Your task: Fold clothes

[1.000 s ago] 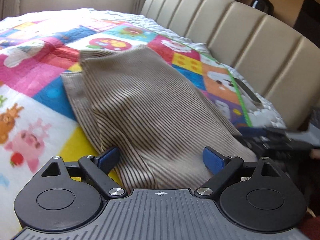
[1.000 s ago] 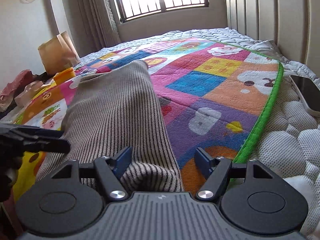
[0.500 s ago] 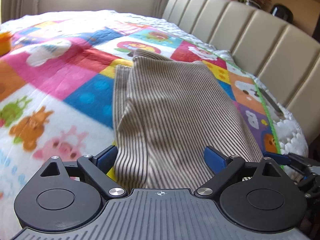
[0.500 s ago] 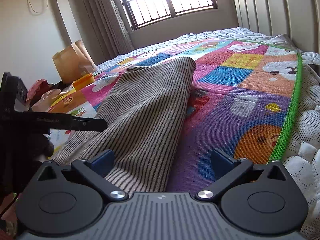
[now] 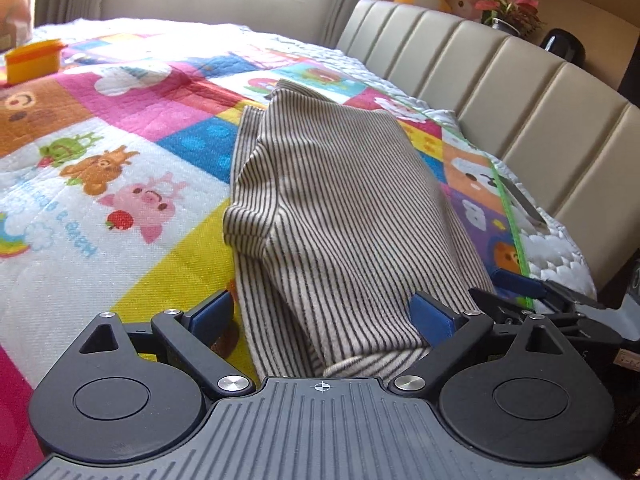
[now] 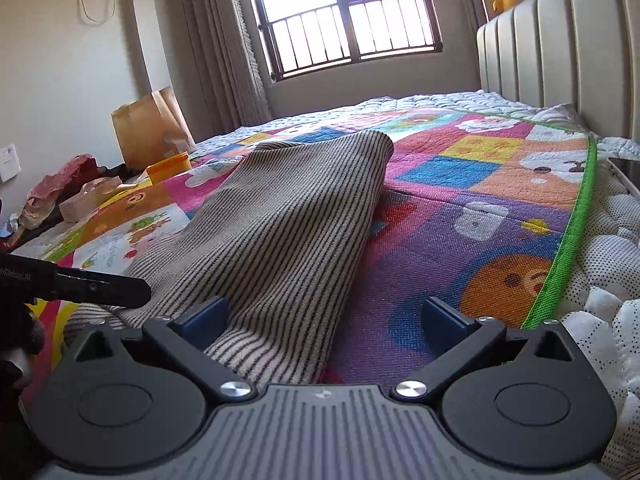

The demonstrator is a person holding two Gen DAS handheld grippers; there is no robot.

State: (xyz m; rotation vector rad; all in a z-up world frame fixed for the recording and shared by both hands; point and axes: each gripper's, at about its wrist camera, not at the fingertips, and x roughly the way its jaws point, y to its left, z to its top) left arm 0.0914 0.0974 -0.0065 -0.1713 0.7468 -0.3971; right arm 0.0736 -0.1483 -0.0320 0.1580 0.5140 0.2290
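A bed (image 6: 472, 98) with white quilted cover and padded beige headboard (image 5: 520, 92), carrying a colourful cartoon patchwork blanket (image 5: 120, 152) with green edge, on it a folded striped beige garment (image 5: 340, 208) and, far back, an orange container (image 5: 34, 60).

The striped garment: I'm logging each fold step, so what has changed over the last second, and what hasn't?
The right hand-held gripper opened from a narrower gap, with the striped garment between its fingers. Both views rose and drew back. The left hand-held gripper stayed open around the near edge, and the garment stayed draped on the quilt.
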